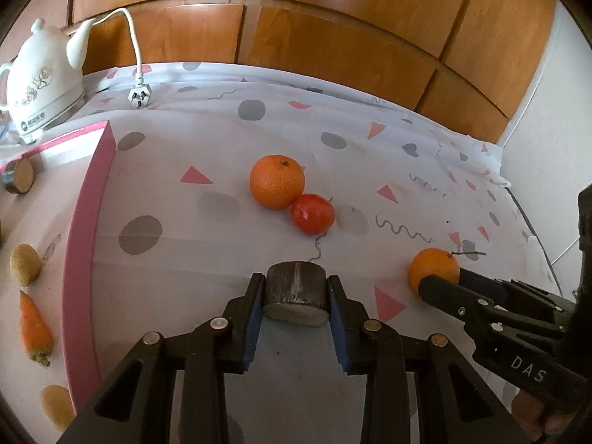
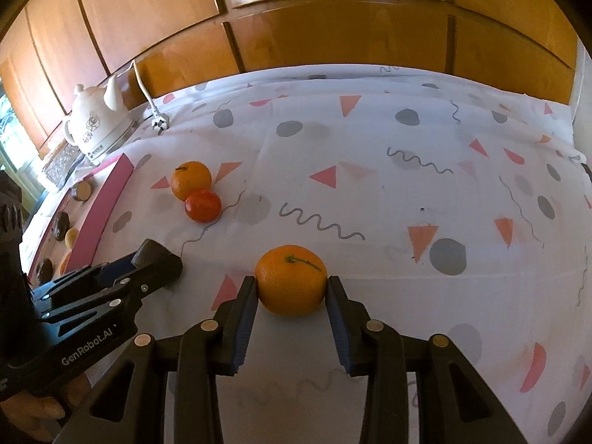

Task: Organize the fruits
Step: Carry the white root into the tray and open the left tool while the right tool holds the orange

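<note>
Grip on both sides is the finding. Left gripper (image 1: 296,292) has its jaws narrowed onto a dark, cut-ended cylinder (image 1: 296,294), pads touching both flanks; what the piece is, I cannot tell. Right gripper (image 2: 290,286) brackets a stemmed orange (image 2: 290,279), pads at or against its sides, the fruit seemingly resting on the cloth (image 2: 407,192). Held this way, each item looks ready to be carried, presumably leftward to the pink tray (image 1: 85,222).

Loose stock: a larger orange (image 1: 277,181) and a red fruit (image 1: 312,214) sit touching each other mid-table, well apart from both grippers and outside the tray.

Tray contents, partly visible: a kiwi (image 1: 25,264), a carrot (image 1: 35,329), a disc like the held piece (image 1: 21,175), and a yellowish item at the lower edge, unidentified. The right view shows further dark rounds there, too small to name.

Kettle (image 1: 40,85) with unplugged cord stands beyond the tray, not involved.
</note>
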Demonstrator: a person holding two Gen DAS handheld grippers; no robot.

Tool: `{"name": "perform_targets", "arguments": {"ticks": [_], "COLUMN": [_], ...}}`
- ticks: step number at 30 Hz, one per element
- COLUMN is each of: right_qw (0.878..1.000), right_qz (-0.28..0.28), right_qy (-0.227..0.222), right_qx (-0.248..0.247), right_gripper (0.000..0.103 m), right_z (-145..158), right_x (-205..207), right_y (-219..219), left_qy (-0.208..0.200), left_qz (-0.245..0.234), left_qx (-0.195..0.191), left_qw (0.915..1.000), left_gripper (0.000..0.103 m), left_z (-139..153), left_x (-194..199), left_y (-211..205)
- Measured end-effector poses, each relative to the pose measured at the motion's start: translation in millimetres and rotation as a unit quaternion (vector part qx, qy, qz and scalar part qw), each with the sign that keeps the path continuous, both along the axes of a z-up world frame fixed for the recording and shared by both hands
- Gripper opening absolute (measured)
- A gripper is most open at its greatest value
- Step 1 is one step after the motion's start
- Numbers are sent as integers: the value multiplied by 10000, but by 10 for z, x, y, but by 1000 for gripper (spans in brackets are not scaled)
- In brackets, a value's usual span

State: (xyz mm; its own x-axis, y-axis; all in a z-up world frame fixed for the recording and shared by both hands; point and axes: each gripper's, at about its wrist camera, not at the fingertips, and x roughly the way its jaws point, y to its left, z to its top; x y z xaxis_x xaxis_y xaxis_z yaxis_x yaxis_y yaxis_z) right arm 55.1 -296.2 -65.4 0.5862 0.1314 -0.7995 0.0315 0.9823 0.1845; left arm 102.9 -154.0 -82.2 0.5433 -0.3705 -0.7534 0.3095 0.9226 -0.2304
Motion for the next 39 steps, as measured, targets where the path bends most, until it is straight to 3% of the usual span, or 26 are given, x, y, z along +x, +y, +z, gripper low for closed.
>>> {"name": "perform_targets", "arguments": {"ticks": [8,11,13,17,39], "right_qw": [9998,9996,9996,9988,9985], "right_qz": [-187,-220,-195,-179,-194], "right_qy": [-39,-119,-187,-261,-290], "right_qx": [34,-98,-115,-368,-423], "right_gripper": [49,48,40,40,41], "right_z": [-61,-74,-75,-98,-109], "right_x": [80,92,79,42,35], "right_y": [-17,23,51,111,123], "left_qy": [-42,-86,-110,-164,-278], "left_qz": [-18,-23,-32,-39,-34], "left_qx": [67,139,183,271,380], "left_qw": [10000,9999,9998,9995,9989], "left_gripper": [34,34,34,33,33], "left_z": [-10,-13,-15,-17,-25], "left_x": [5,-5,-11,-28,-56], "left_y": [-13,-31,-40,-62,-82]}}
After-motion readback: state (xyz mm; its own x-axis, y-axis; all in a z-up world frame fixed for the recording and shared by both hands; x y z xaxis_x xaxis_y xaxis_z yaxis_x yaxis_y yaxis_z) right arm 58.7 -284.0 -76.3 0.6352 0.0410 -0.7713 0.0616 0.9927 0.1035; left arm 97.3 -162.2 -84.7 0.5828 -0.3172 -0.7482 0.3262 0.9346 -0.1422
